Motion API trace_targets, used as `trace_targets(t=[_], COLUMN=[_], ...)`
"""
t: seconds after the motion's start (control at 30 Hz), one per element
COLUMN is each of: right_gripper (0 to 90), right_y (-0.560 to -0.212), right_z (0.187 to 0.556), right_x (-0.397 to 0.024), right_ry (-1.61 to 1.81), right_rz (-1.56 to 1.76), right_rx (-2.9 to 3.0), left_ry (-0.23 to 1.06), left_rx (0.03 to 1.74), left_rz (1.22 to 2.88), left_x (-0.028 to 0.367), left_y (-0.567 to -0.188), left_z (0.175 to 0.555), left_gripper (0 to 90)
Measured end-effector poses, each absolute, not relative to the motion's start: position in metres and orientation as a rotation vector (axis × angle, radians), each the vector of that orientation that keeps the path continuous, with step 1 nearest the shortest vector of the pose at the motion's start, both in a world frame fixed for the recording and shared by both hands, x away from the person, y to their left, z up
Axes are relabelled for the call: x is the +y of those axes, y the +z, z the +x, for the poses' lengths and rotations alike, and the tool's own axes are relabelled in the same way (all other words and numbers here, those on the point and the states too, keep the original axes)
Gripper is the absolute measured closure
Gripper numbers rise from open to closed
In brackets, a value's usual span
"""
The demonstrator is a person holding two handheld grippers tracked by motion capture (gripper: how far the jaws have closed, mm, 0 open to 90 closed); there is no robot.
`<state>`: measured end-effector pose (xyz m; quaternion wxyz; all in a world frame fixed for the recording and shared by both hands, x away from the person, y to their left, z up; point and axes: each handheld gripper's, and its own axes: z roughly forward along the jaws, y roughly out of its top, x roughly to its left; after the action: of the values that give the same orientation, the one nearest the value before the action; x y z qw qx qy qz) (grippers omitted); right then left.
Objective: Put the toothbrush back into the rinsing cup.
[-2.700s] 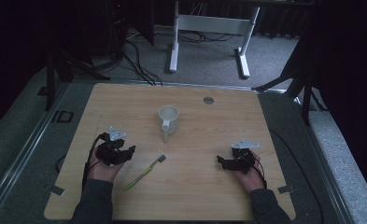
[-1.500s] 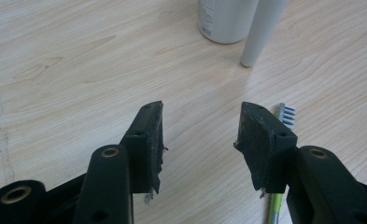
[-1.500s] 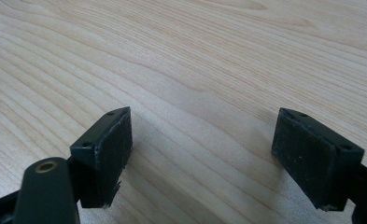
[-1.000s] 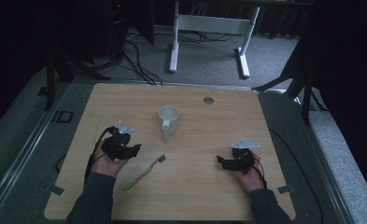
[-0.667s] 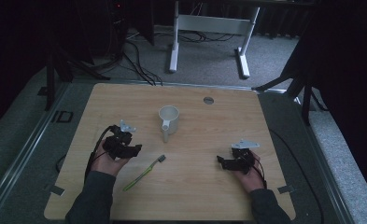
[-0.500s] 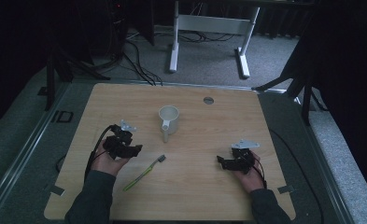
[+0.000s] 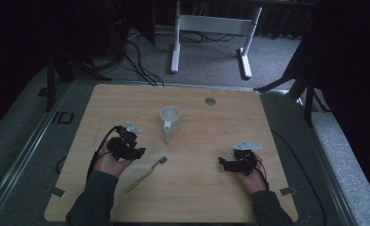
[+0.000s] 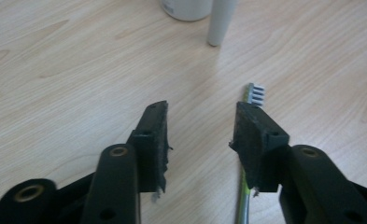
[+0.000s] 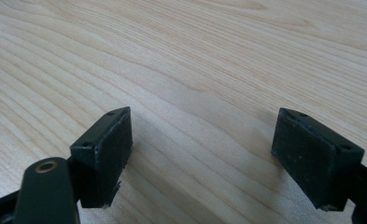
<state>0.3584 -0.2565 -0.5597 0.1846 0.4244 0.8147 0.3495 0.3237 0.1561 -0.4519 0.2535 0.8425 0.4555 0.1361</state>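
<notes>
A green toothbrush [image 7: 145,174] lies flat on the wooden table [image 7: 201,202], bristles toward a white mug [image 7: 169,120] that stands upright in the middle. My left gripper [image 7: 138,149] hovers just left of the brush. In the left gripper view its jaws have just been closing around bare wood, left gripper [image 8: 202,112] still open; the toothbrush [image 8: 255,93] runs under the right-hand jaw, and the mug [image 8: 186,7] stands ahead. My right gripper [image 7: 224,162] rests low at the right, and in the right gripper view the right gripper [image 9: 204,126] is wide open over bare table.
A round cable grommet [image 7: 210,100] sits near the table's far edge. Bits of tape [image 7: 55,191] mark the near corners. Beyond the table a white desk frame [image 7: 211,28] and cables [image 7: 135,61] lie on the grey floor.
Since the oldest frame my left gripper has shifted a little to the right, toward the toothbrush. The right hand, the mug and the toothbrush have kept still.
</notes>
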Motion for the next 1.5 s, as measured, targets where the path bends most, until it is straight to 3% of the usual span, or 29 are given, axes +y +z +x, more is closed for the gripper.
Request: trace_targets(t=[1.5], right_gripper=[19.9], right_y=[-0.560], right_z=[0.358], right_x=[-0.257], right_ry=[0.985], right_rz=[1.196], right_rx=[2.296], left_ry=[0.266], left_rx=[1.222], left_rz=[2.440], left_x=[0.140], left_y=[-0.459], left_z=[0.333], left_gripper=[54.5])
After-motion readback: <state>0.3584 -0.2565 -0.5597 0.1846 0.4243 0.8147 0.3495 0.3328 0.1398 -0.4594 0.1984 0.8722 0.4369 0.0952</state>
